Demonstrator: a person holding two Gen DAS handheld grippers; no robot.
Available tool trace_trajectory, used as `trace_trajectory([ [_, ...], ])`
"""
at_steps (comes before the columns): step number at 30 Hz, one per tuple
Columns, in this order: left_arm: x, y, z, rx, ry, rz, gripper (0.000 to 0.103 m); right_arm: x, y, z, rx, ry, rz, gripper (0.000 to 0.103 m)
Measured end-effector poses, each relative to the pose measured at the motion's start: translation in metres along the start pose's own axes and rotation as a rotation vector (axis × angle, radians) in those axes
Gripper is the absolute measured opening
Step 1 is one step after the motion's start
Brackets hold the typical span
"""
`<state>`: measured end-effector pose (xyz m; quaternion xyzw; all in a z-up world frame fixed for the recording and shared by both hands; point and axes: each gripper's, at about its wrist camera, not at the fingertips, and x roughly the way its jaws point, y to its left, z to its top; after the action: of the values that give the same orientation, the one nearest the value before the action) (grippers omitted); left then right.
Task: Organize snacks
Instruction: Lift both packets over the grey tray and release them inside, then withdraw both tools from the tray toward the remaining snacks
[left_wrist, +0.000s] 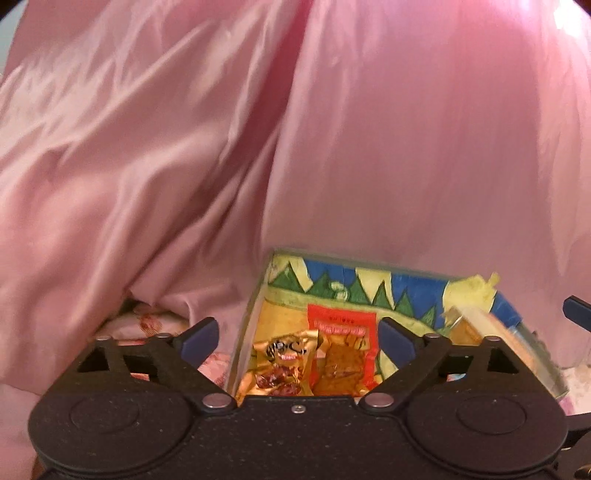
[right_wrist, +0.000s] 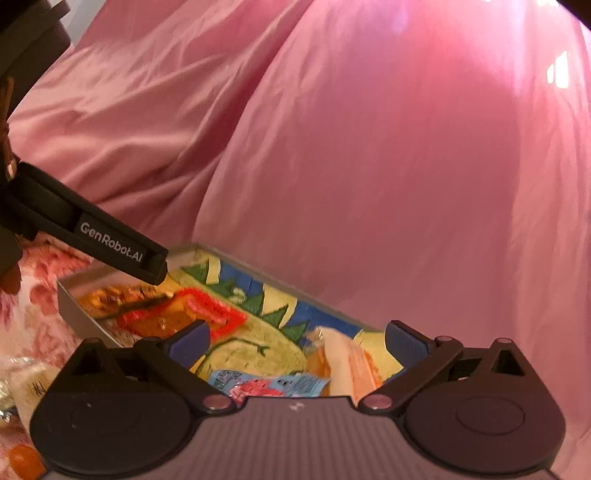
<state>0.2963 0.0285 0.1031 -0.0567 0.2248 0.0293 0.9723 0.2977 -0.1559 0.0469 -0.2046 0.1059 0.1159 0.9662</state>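
A shallow tray (left_wrist: 406, 286) with a painted blue, green and yellow bottom lies on the bed; it also shows in the right wrist view (right_wrist: 70, 306). In it lie a red-edged orange snack packet (left_wrist: 345, 350), a gold packet (left_wrist: 282, 365), a pale clear packet (right_wrist: 345, 363) and a blue packet (right_wrist: 269, 386). The red-edged packet also shows in the right wrist view (right_wrist: 177, 314). My left gripper (left_wrist: 299, 338) is open and empty above the gold and red packets. My right gripper (right_wrist: 297, 341) is open and empty above the tray's near side. The left gripper's finger (right_wrist: 114, 247) reaches over the tray.
Pink satin cloth (left_wrist: 258, 129) rises behind and around the tray. A floral bedsheet (right_wrist: 40, 295) lies to the left of it. More packets lie outside the tray at the lower left (right_wrist: 26, 387), with an orange one (right_wrist: 22, 458) at the corner.
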Motion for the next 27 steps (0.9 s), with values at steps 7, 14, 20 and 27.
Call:
trace_trajectory([
  [7, -0.046, 0.010, 0.010, -0.010, -0.081, 0.001, 0.101, -0.035, -0.007, 0.018, 0.014, -0.054, -0.026, 0.103],
  [14, -0.088, 0.021, 0.001, 0.021, -0.113, -0.003, 0.102, -0.077, -0.010, 0.026, 0.054, -0.072, -0.008, 0.103],
  [20, -0.115, 0.028, -0.017, 0.031, -0.121, -0.011, 0.102, -0.111, -0.005, 0.027, 0.043, -0.078, 0.037, 0.103],
  [27, -0.141, 0.028, -0.036, 0.094, -0.152, -0.020, 0.102, -0.142, 0.001, 0.026, 0.030, -0.072, 0.071, 0.103],
])
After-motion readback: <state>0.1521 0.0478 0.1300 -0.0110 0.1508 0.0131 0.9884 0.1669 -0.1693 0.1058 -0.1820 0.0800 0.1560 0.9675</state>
